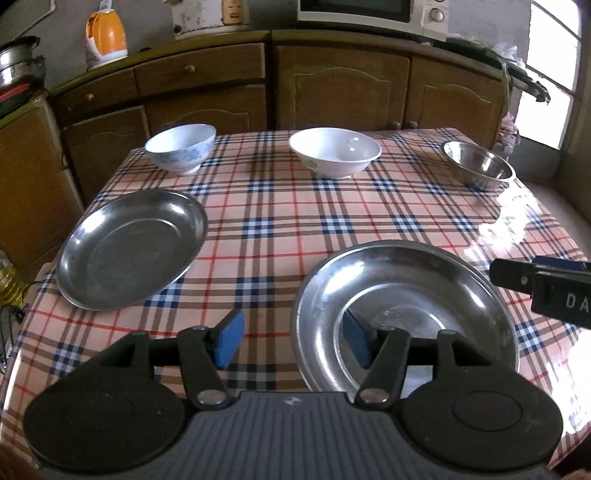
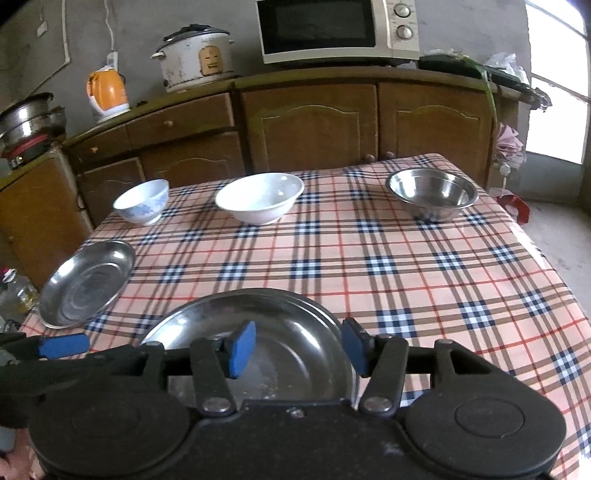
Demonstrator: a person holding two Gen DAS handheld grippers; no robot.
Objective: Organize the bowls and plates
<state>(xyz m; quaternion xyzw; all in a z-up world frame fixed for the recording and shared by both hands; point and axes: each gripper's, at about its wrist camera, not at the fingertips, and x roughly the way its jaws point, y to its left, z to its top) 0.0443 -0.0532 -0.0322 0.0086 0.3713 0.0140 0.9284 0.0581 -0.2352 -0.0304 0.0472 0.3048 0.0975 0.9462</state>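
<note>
Steel and porcelain dishes stand on a checked tablecloth (image 2: pixel 388 258). Going from left to right in the right wrist view: a steel plate (image 2: pixel 86 284) lies near the left edge of the table, a small blue-patterned bowl (image 2: pixel 142 201) stands behind it, then a wider white bowl (image 2: pixel 260 197) in the middle of the far row, and a steel bowl (image 2: pixel 432 194) at the far right. All five dishes are apart from each other. A second, larger steel plate (image 2: pixel 258 332) lies flat at the near edge, directly in front of both grippers.

The left gripper (image 1: pixel 293 341) points down at an angle toward the table. Its jaws stand apart and nothing is pressed between the blue pads. The left pad (image 1: pixel 231 343) is over the cloth, and the right pad (image 1: pixel 354 341) is over the inside of the large plate (image 1: pixel 406 295), so the plate's left rim (image 1: pixel 297 325) lies between the two. I cannot tell if any pad touches the rim.

The right gripper (image 2: pixel 299 347) also points down at an angle, a little less steep. Its jaws are apart too and hold nothing. Its left pad (image 2: pixel 242 349) is over the plate's inside and its right pad (image 2: pixel 354 345) is at the plate's right rim; contact is not clear.

In the left wrist view, the tip of the right gripper enters from the right edge, beside the large plate. Behind the table are wooden cabinets (image 2: pixel 310 125) with an orange kettle (image 2: pixel 107 90), a rice cooker (image 2: pixel 195 57) and a microwave (image 2: pixel 336 29) on top.
</note>
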